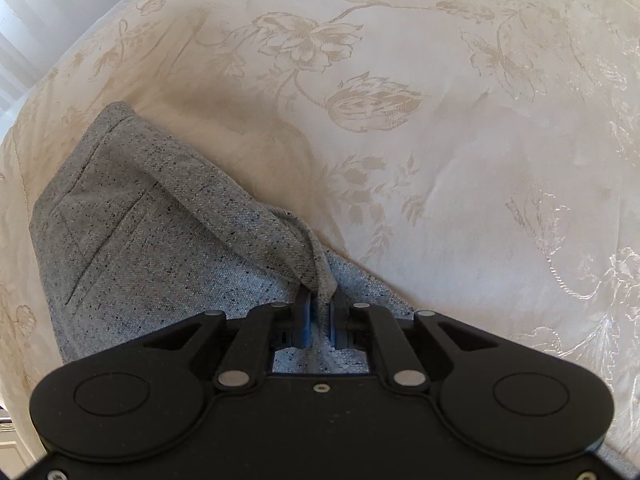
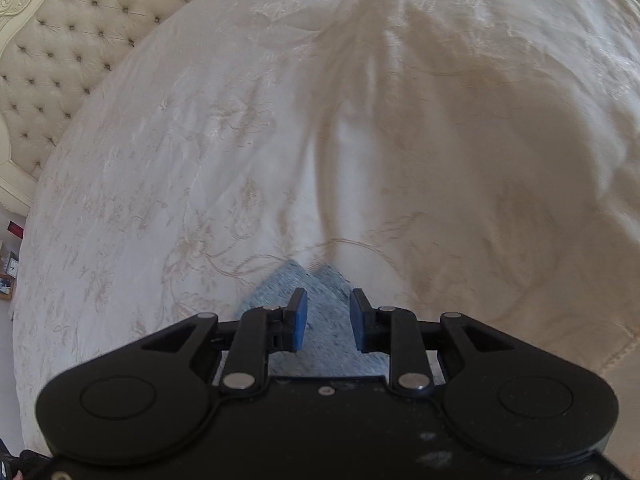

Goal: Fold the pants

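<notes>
Left wrist view: left gripper (image 1: 320, 312) clamped narrow on a bunched edge of the grey speckled pants (image 1: 132, 224). The cloth runs from the jaws out toward 10 o'clock and lies on the cream floral bedspread (image 1: 460, 140). A pocket seam shows on the flat panel. From 12 to 4 o'clock the bedspread is bare, so there is open room to carry the fold that way. At 9 to 10 o'clock the bed edge sits close behind the pants, with a pale curtain (image 1: 28, 20) beyond.

Right wrist view: right gripper (image 2: 329, 318) with jaws apart and nothing between the blue pads (image 2: 299, 320). Two corners of pants cloth (image 2: 316, 280) lie just beyond and under the fingertips, at 12 o'clock from the jaws. Tufted headboard (image 2: 80, 40) at 10 o'clock, well apart. Wide bedspread ahead.

Risks, judged:
- Left grip holds only a thin bunch; a quick pull could slip it out.
- If the right jaws close too shallow, they may catch one layer or the bedspread too.
- Dragging toward 9 o'clock could send cloth off the bed edge.
</notes>
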